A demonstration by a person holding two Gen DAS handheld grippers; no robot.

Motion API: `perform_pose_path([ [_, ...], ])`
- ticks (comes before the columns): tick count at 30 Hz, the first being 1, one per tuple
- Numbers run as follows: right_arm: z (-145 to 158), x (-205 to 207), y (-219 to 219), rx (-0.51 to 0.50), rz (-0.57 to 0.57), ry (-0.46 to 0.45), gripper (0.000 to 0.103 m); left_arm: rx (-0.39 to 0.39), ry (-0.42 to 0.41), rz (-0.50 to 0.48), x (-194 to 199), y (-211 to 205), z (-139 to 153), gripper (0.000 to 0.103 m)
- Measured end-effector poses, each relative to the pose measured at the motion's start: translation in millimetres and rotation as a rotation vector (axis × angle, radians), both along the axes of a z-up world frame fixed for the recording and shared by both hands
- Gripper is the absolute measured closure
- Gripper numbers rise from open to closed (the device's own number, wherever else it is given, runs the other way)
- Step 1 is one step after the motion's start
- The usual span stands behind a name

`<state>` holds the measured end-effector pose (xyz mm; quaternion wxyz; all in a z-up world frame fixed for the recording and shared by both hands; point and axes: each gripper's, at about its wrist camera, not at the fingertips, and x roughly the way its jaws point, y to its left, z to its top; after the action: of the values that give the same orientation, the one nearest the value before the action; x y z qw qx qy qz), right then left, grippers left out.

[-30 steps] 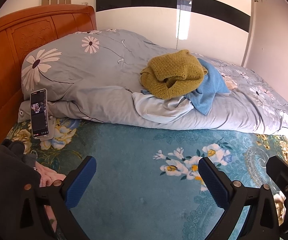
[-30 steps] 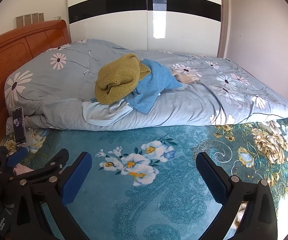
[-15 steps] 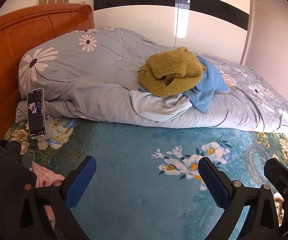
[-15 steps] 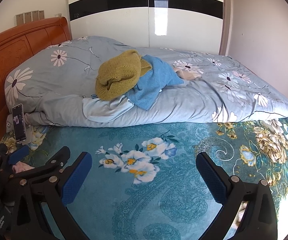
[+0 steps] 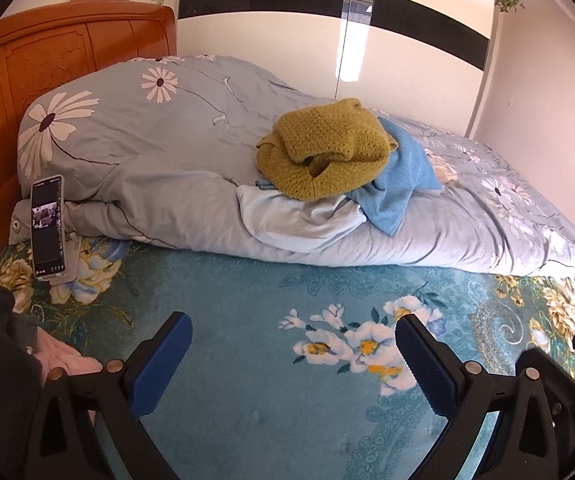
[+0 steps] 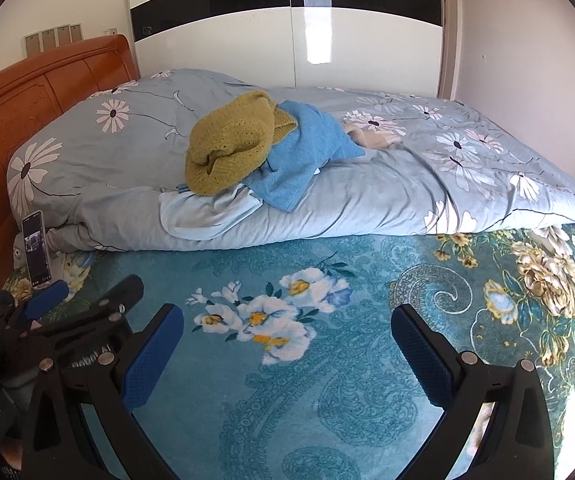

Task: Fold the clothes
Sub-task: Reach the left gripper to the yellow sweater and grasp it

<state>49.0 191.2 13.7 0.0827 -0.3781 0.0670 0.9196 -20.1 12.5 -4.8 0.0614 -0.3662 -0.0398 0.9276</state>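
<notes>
A pile of clothes lies on the rolled grey floral duvet [image 5: 159,152] at the back of the bed: a mustard knit sweater [image 5: 327,148] on top, a blue garment [image 5: 399,176] to its right and a pale blue one [image 5: 299,220] beneath. The pile also shows in the right wrist view, with the sweater [image 6: 231,148], the blue garment [image 6: 303,160] and the pale one [image 6: 203,216]. My left gripper [image 5: 293,360] is open and empty above the teal floral sheet [image 5: 247,320], well short of the pile. My right gripper [image 6: 287,352] is open and empty beside it.
A phone [image 5: 47,226] stands propped against the duvet at the left, near the orange wooden headboard [image 5: 47,64]. A white wardrobe with a black band [image 6: 287,32] stands behind the bed. The left gripper's body [image 6: 71,320] shows at the right wrist view's lower left.
Both views have shifted slightly, with the clothes pile and duvet sitting a little lower and nearer. Both grippers stay open and empty.
</notes>
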Motion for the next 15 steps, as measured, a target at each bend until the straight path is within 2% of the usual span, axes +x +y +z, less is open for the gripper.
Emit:
perform_pose_path([
  [6, -21.7, 15.6, 32.2, -0.013, -0.045, -0.055, 0.0, 0.092, 0.014, -0.026, -57.3, 12.1, 15.3, 0.0],
  [9, -34.8, 25.6, 50.2, -0.025, -0.076, -0.08, 0.0, 0.103, 0.038, -0.022, -92.1, 28.9, 22.4, 0.0],
  [11, -43.4, 31.8, 61.1, -0.041, -0.093, -0.095, 0.0, 0.048, 0.076, -0.015, -113.7, 47.2, 24.8, 0.0],
  [12, -47.8, 34.2, 65.4, -0.049, -0.098, -0.104, 0.0, -0.01, 0.079, -0.013, -125.7, 59.2, 23.8, 0.0],
  [15, -59.7, 40.4, 75.3, -0.057, -0.104, -0.13, 0.0, -0.123, 0.049, -0.024, -160.6, 92.5, 15.5, 0.0],
])
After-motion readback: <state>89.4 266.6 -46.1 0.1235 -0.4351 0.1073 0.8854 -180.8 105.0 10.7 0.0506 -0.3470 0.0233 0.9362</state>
